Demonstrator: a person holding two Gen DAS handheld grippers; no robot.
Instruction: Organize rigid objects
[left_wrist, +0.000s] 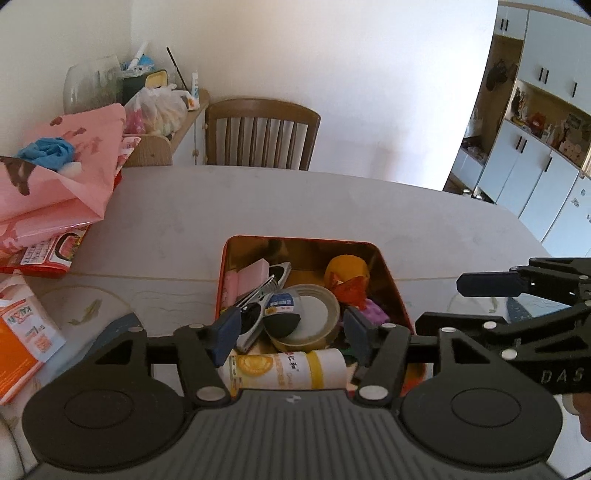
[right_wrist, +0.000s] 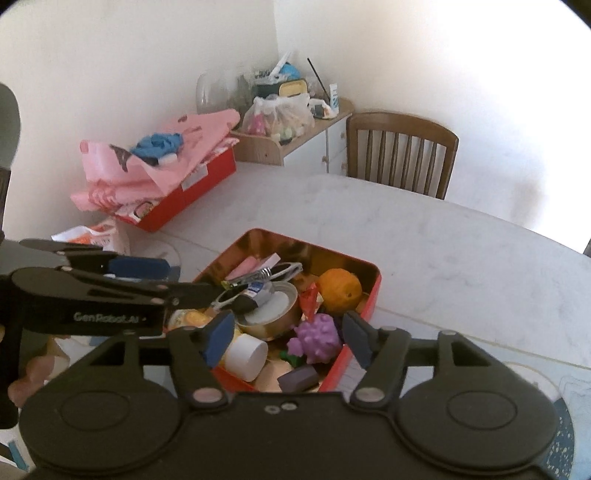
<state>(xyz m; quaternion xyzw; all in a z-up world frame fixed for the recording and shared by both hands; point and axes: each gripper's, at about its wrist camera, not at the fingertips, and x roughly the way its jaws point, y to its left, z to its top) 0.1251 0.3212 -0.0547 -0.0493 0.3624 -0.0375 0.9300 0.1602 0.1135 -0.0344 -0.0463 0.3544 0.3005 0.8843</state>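
Note:
A red tin box (left_wrist: 392, 284) (right_wrist: 372, 291) with a gold inside sits on the table, filled with rigid objects: a tape roll (left_wrist: 321, 314) (right_wrist: 275, 308), a white and yellow bottle (left_wrist: 288, 369) (right_wrist: 243, 354), an orange (left_wrist: 347, 269) (right_wrist: 340, 290), a purple spiky toy (right_wrist: 319, 338), pink sticky notes (left_wrist: 249, 277) and a utility knife (left_wrist: 258, 295). My left gripper (left_wrist: 288, 328) is open just above the box's near end. My right gripper (right_wrist: 286, 336) is open over the box's near right corner. Both are empty.
A pink bag on a red box (left_wrist: 55, 184) (right_wrist: 162, 173) lies at the table's left. Orange packets (left_wrist: 22, 332) lie near left. A wooden chair (left_wrist: 262, 133) (right_wrist: 402, 155) stands behind the table. A cluttered sideboard (right_wrist: 295, 122) stands in the corner.

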